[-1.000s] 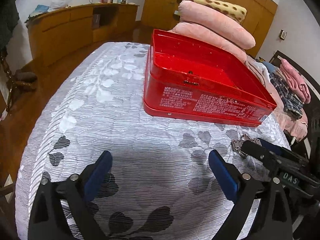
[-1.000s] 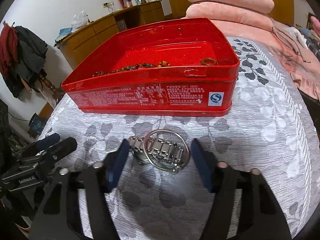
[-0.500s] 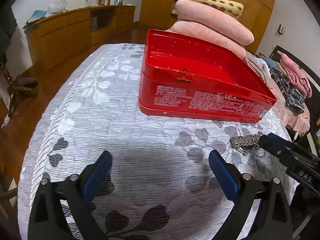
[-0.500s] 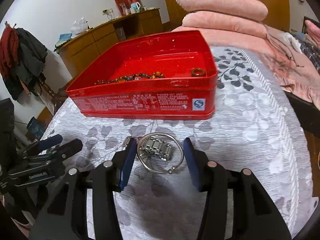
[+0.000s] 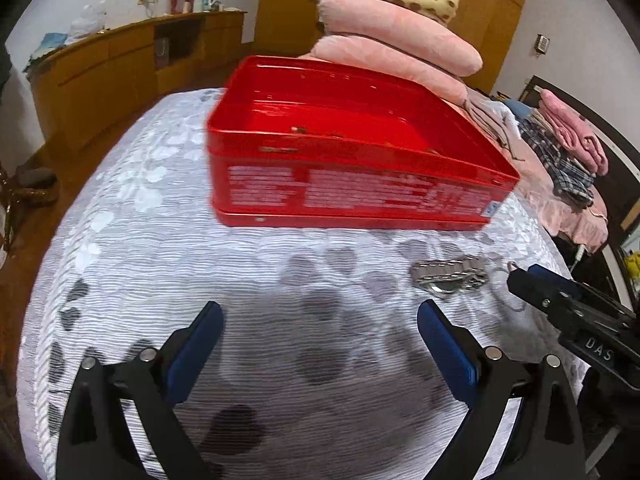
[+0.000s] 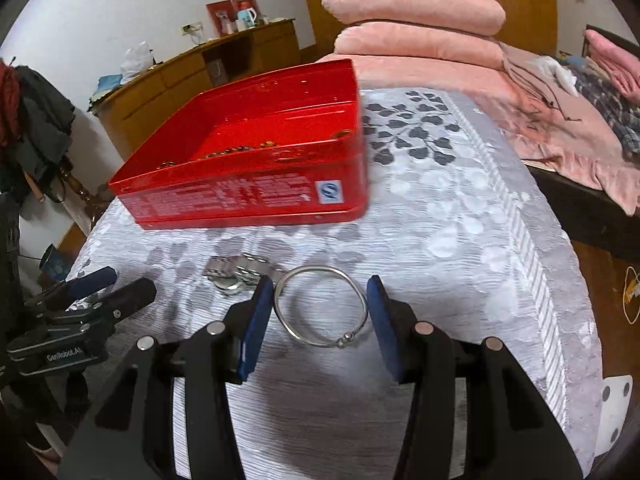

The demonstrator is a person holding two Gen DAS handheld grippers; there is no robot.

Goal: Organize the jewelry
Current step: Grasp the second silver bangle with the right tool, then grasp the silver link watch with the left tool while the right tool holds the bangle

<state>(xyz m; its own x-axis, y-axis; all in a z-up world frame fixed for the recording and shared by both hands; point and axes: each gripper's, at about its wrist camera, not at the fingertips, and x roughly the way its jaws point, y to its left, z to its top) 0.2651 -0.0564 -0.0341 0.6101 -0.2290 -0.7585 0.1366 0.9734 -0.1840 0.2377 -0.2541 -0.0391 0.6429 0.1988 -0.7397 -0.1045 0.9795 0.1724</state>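
A red tin box (image 5: 360, 168) stands open on the grey leaf-patterned tablecloth (image 5: 160, 248); it also shows in the right wrist view (image 6: 248, 160) with a bead bracelet (image 6: 236, 151) inside. A silver bangle (image 6: 320, 306) lies between the fingers of my right gripper (image 6: 320, 312), whose pads stand just beside it on both sides. A metal watch (image 6: 236, 274) lies left of the bangle and shows in the left wrist view (image 5: 450, 276). My left gripper (image 5: 320, 344) is open and empty, above bare cloth.
Pink pillows (image 5: 392, 40) are stacked behind the box. A wooden sideboard (image 5: 120, 68) runs along the far wall. Folded clothes (image 5: 572, 148) lie on the bed at right. The table edge drops off on the right (image 6: 560, 280).
My right gripper has narrowed and shifted right, so the bangle sits between its pads and the watch is outside at left. The left gripper has swung right.
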